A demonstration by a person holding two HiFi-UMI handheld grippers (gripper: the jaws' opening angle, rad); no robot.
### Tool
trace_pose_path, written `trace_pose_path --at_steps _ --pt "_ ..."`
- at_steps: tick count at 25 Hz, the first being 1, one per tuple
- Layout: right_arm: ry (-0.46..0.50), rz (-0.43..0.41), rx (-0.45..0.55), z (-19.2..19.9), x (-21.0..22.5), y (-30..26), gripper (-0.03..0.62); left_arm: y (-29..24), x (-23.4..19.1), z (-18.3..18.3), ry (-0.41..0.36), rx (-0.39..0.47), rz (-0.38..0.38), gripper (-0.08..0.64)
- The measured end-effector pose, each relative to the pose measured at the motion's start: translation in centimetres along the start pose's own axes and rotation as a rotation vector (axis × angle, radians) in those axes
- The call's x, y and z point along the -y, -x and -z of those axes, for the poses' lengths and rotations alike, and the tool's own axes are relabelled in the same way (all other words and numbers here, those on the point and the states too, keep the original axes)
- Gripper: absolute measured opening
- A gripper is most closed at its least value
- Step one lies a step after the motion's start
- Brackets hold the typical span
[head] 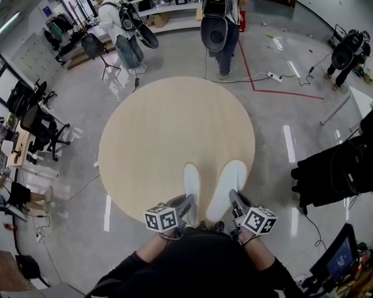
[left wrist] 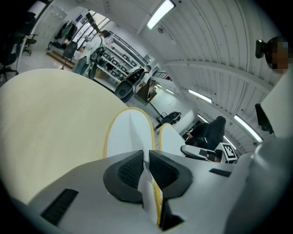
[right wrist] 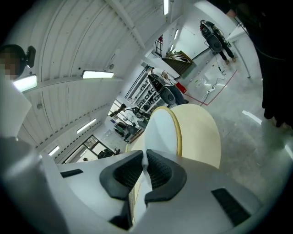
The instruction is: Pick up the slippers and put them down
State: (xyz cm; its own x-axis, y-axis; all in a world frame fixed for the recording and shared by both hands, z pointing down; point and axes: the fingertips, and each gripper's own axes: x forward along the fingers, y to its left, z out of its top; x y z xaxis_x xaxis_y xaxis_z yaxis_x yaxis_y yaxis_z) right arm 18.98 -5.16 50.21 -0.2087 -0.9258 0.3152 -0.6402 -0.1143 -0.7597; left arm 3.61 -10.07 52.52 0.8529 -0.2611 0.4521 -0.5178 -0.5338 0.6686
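Round surface, near edge: 2 white items side by side, toes toward centre.
1: left slipper, heel rim clamped in left claw.
2: right slipper, heel rim clamped in right claw.

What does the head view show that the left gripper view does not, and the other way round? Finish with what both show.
Head view only: the whole round table and the red floor tape beyond it. Left gripper view only: the left gripper pinching the near end of the left slipper, and the ceiling lights. Both: the left slipper and right slipper, white, side by side over the table.
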Motion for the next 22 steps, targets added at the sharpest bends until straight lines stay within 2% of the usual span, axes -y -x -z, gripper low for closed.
trace_pose_path --at_steps 4,8,12,18,22 --pt "0.044 0.051 0.038 -1.8 -0.4 -0.6 0.032 -0.8 -0.4 -1.9 -0.006 0.015 0.057 0.034" --pt "0.145 0.081 0.033 -1.9 -1.6 -1.9 0.032 -0.6 -2.1 -2.4 0.036 0.032 0.095 0.034" --pt "0.165 0.108 0.028 -1.7 -1.5 -3.2 0.032 -0.9 -4.0 -2.3 0.074 0.017 0.113 0.034" --pt "0.125 0.124 0.006 -1.5 0.3 -5.5 0.032 -1.9 -5.8 -3.0 0.072 -0.012 0.082 0.034" --pt "0.142 0.098 -0.065 -1.8 1.7 -8.4 0.032 -3.6 -6.6 -4.3 0.071 -0.02 0.029 0.034"
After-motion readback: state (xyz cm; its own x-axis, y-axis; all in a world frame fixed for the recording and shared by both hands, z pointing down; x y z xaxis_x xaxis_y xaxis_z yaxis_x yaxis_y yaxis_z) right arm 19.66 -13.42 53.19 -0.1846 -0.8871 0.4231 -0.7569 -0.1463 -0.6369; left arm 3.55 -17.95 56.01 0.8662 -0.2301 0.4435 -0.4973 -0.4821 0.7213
